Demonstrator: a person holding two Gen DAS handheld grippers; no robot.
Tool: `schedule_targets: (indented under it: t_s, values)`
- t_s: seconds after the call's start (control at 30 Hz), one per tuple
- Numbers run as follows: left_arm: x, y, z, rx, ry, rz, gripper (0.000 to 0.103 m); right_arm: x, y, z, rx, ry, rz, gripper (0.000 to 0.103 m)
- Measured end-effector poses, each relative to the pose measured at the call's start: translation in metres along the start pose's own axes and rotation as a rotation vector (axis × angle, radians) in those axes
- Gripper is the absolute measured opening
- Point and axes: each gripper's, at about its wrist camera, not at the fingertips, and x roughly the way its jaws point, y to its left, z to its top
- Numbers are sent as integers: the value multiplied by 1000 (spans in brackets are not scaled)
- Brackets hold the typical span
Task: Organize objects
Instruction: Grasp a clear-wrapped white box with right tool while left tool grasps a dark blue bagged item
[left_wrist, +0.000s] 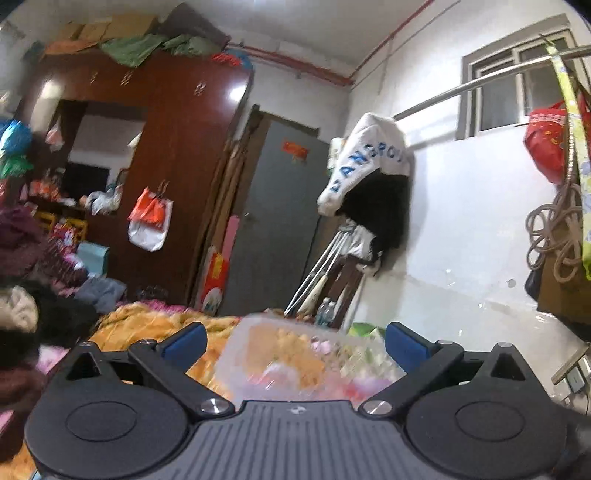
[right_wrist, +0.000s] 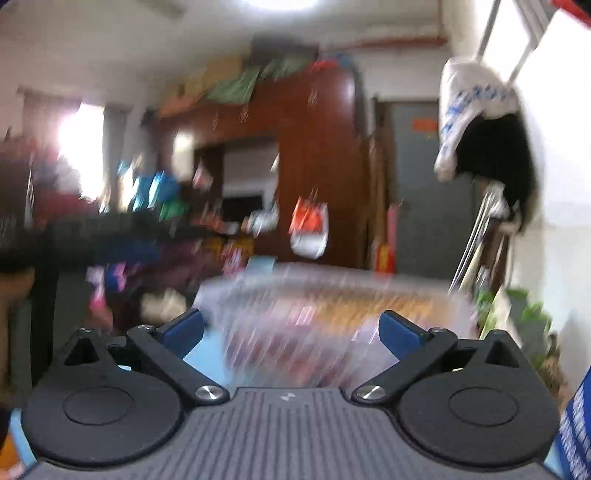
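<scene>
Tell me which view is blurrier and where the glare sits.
Right wrist view: heavy motion blur smears the clear container and the room, with the bright window blown out at left. Left wrist view: mostly sharp, only the container soft, glare spots on the glossy wardrobe.

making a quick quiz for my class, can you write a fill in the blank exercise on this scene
1. Between the open jaws of the left gripper sits a clear plastic ____ over the orange blanket.
2. The white garment hanging on the wall has lettering in the colour ____.
3. The pads on each gripper's fingers are coloured ____.
4. The right gripper has its jaws ____.

Missing words: container; blue; blue; open
</scene>
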Motion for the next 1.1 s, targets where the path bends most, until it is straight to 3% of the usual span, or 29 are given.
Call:
schedule_targets:
  t_s: [0.17,0.3,0.43,0.53,0.63,0.87,1.1]
  values:
    - [6,28,-18,-74,75,37,103,53,6,-22,64,286,-23,103]
    - [11,43,-33,-97,127,37,103,69,1,-31,86,348,-11,103]
    - [16,48,-43,-117,173,33,103,69,-3,-27,103,324,-4,100]
    - [19,41,-49,-89,205,31,103,66,-4,-26,79,306,12,77]
    - [19,29,-54,-30,226,23,103,55,-4,-24,25,262,-44,77]
    - [36,-8,-73,89,347,0,103,14,-46,-23,66,176,-121,77]
    - [54,-50,-89,185,451,31,102,7,-70,-26,150,127,-130,77]
